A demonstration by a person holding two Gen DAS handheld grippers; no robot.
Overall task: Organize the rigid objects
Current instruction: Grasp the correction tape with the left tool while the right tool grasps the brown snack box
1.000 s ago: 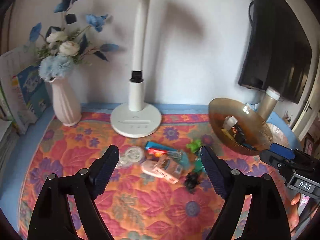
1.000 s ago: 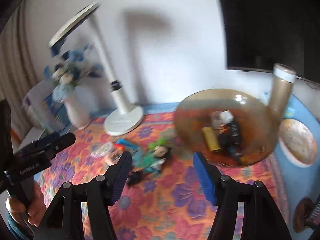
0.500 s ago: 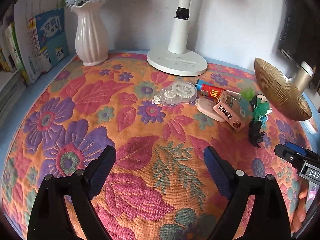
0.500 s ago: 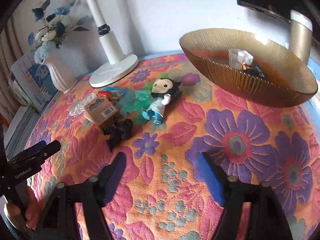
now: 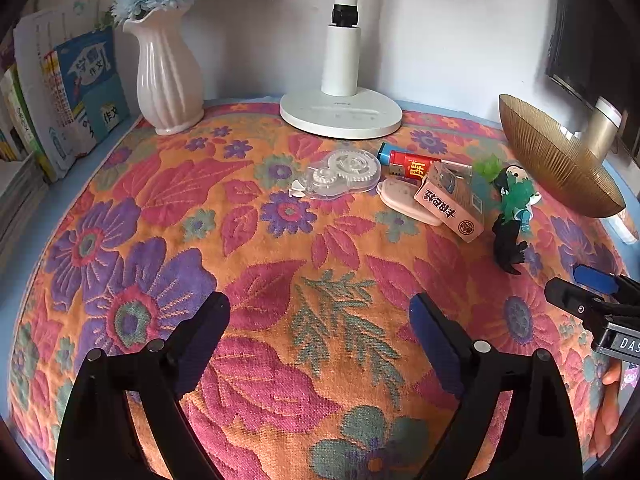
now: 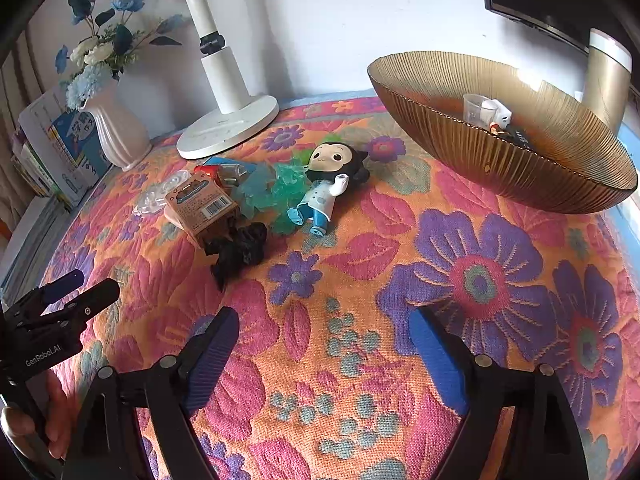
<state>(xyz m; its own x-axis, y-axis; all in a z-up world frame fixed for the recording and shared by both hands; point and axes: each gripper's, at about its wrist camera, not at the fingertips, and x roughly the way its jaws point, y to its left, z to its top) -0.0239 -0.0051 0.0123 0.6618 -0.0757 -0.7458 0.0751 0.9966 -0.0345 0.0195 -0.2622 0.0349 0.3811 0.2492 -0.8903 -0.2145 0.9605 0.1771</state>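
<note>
Both grippers hung over the flowered cloth (image 5: 280,360) on the table with nothing between their fingers. On the left gripper (image 5: 320,328) the jaws were opening, already wide, over a bare patch of cloth. On the right gripper (image 6: 324,340) the jaws were opening too, also wide, empty and clear of every object.

Farther out lay a cluster of small things. A black figurine (image 6: 240,252) lay nearest, touching a small cardboard box (image 6: 200,204). Beside the box sat a green translucent piece (image 6: 272,192) and a big-headed doll (image 6: 328,184) on its back. Behind them were a clear correction-tape dispenser (image 5: 344,172), a pink oval case (image 5: 404,200) and a red and blue tube (image 5: 408,162).

To the right of the cluster stood a ribbed gold bowl (image 6: 480,152), apart from it. Inside lay a small clear cup (image 6: 476,108), a white piece (image 6: 500,114) and some dark items too hidden to name.

At the back wall stood a white lamp base (image 5: 340,116), a pink vase (image 5: 168,76) of blue flowers and a row of books (image 5: 72,92).
</note>
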